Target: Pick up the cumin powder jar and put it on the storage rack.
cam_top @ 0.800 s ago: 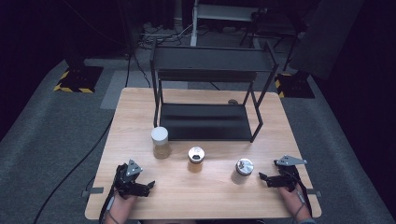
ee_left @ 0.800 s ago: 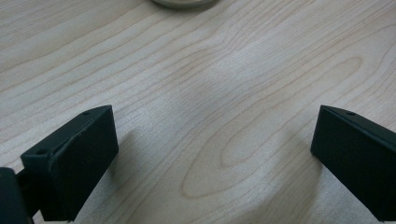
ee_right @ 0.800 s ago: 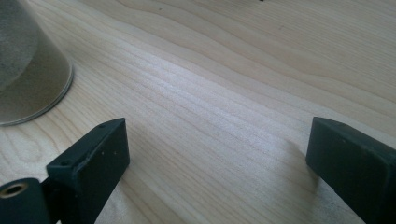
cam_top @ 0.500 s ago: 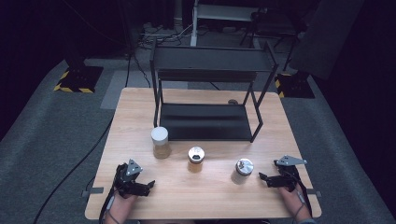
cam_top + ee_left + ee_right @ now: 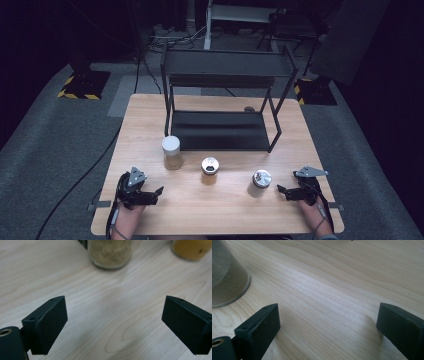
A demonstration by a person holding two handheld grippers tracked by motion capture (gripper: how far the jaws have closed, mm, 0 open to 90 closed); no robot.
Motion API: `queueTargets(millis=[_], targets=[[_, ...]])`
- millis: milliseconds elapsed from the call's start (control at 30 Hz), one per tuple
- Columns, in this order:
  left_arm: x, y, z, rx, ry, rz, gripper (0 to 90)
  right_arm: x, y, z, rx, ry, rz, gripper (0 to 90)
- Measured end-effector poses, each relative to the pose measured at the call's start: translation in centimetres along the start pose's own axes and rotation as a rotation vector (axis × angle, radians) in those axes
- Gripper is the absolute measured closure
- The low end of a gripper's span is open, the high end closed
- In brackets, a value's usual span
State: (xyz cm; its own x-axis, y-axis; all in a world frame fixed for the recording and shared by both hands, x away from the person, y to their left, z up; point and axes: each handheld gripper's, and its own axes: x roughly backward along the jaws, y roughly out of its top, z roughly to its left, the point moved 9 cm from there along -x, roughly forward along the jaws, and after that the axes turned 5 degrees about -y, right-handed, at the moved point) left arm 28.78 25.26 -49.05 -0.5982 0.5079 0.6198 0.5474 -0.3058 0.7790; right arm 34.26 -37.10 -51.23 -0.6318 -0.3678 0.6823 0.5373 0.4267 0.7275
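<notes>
On the table in the high view, I see three jars lined up before the black rack, with my left gripper and right gripper empty at the near corners. In the left gripper view, jaws stand wide apart, the pale-spice jar ahead. In the right gripper view, jaws gape too, the grey-filled jar hard by; a careless sweep could topple it, I judge.

No text, label, brand or number can be read on the three jars, the black rack or the counter; everything is too small or plain.
</notes>
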Motion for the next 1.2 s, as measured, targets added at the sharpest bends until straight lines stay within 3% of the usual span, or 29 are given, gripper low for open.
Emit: queueTargets(millis=[233,500,633,867,1200], targets=[[1.2,0.8,-0.2,0.008,-0.005,-0.083,5.9,0.0,0.0,0.0,0.000,0.000,0.000,4.5],[2.0,1.6,-0.4,-0.015,0.015,-0.165,6.3,0.0,0.0,0.0,-0.001,0.000,0.000,4.5],[1.8,2.0,-0.3,-0.014,0.018,-0.183,6.7,0.0,0.0,0.0,-0.001,0.000,0.000,4.5],[0.8,3.2,-0.5,-0.055,0.021,-0.225,7.9,0.0,0.0,0.0,-0.001,-0.001,0.000,4.4],[-0.4,4.4,0.1,-0.046,-0.008,-0.268,9.1,0.0,0.0,0.0,0.000,-0.001,0.000,4.4]])
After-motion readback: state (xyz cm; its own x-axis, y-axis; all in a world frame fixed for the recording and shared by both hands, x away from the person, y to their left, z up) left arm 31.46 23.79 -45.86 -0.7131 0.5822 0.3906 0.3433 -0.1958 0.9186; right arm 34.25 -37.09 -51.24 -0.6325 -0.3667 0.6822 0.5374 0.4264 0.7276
